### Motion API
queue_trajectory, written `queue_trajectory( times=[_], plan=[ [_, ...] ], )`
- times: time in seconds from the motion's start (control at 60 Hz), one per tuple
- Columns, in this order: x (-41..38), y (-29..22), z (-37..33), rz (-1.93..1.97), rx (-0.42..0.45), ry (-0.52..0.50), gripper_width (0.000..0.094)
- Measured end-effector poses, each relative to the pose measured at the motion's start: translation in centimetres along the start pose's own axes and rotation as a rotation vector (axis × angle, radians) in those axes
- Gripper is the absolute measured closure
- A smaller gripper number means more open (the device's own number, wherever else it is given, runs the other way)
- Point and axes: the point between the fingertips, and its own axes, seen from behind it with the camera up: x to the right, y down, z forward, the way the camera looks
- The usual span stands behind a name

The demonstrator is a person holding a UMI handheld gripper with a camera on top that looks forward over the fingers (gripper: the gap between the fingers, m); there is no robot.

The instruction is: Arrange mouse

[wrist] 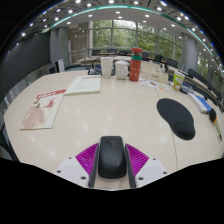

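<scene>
A black computer mouse (111,157) sits between my gripper's (111,166) two fingers, and the magenta pads (87,157) press against both of its sides. The gripper is shut on the mouse and holds it over the near edge of the pale table (110,112). A black oval mouse mat (177,117) lies on the table ahead and to the right of the fingers, apart from the mouse.
Papers with red print (45,109) lie to the left and a white board (83,86) beyond them. At the far side stand a red-orange container (135,66), a white jug (121,69) and a bag (106,66). Dark items (200,100) line the right edge.
</scene>
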Motion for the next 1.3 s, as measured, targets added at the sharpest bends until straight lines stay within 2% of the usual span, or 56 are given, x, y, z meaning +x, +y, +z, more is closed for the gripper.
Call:
queue_trajectory(
  times=[0.167, 0.3, 0.533, 0.667, 0.767, 0.867, 1.017, 1.133, 1.25, 1.267, 1.3],
  plan=[
    [-0.1, -0.1, -0.2, -0.030, -0.026, -0.046, 0.0584],
    [0.8, -3.4, -1.6, -0.017, 0.009, -0.068, 0.0612],
    [10.5, -16.6, -5.9, 0.090, 0.212, -0.001, 0.0613],
    [18.5, -20.5, -4.8, 0.094, 0.252, 0.074, 0.0614],
    [23.2, -19.9, -1.2, 0.110, 0.210, 0.107, 0.0615],
    [26.3, -16.9, 2.8, 0.108, 0.140, 0.131, 0.0617],
    [27.7, -12.9, 7.8, 0.123, 0.056, 0.110, 0.0608],
    [28.3, -10.6, 10.0, 0.138, 0.001, 0.115, 0.0559],
    [28.0, -8.9, 10.8, 0.159, -0.044, 0.092, 0.0449],
    [27.9, -8.9, 10.7, 0.159, -0.048, 0.089, 0.0419],
    [27.7, -9.0, 10.4, 0.155, -0.042, 0.079, 0.0304]
  ],
)
